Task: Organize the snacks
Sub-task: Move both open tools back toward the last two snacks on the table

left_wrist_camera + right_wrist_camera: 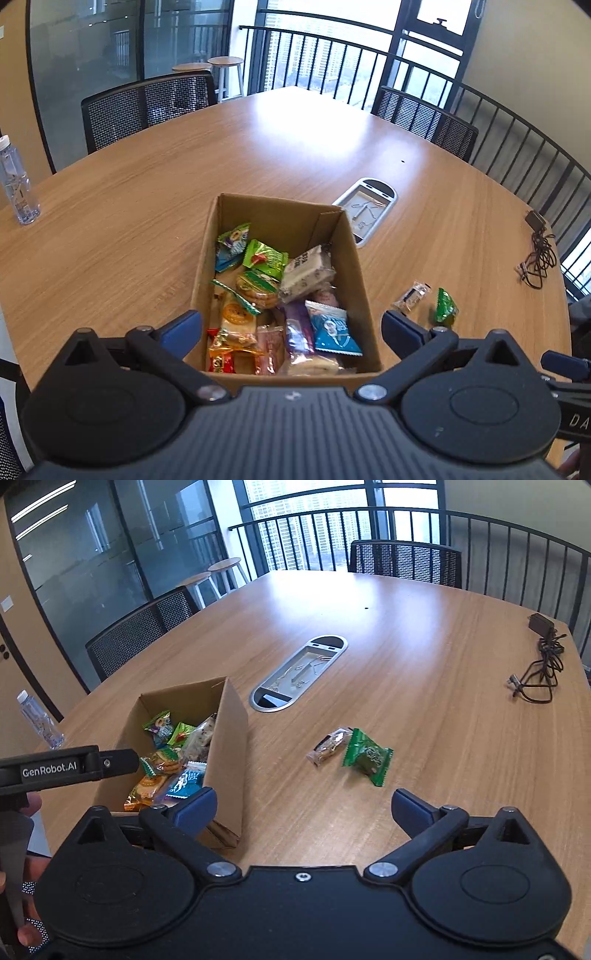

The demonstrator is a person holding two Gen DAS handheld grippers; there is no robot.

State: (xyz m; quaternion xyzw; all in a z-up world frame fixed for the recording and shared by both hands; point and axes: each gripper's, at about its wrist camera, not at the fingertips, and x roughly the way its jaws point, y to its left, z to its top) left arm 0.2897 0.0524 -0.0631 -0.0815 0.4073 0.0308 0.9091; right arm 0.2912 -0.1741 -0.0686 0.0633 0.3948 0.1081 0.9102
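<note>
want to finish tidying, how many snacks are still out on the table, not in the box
2: a clear-wrapped snack and a green packet lying side by side on the table, right of the cardboard box. None look hidden.

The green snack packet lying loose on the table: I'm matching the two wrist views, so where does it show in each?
Left wrist: green snack packet at lower right, right of the cardboard box, beside a clear-wrapped snack.
Right wrist: the packet right of centre, with the clear-wrapped snack to its left.
Shared landmark: the oval cable port.
</note>
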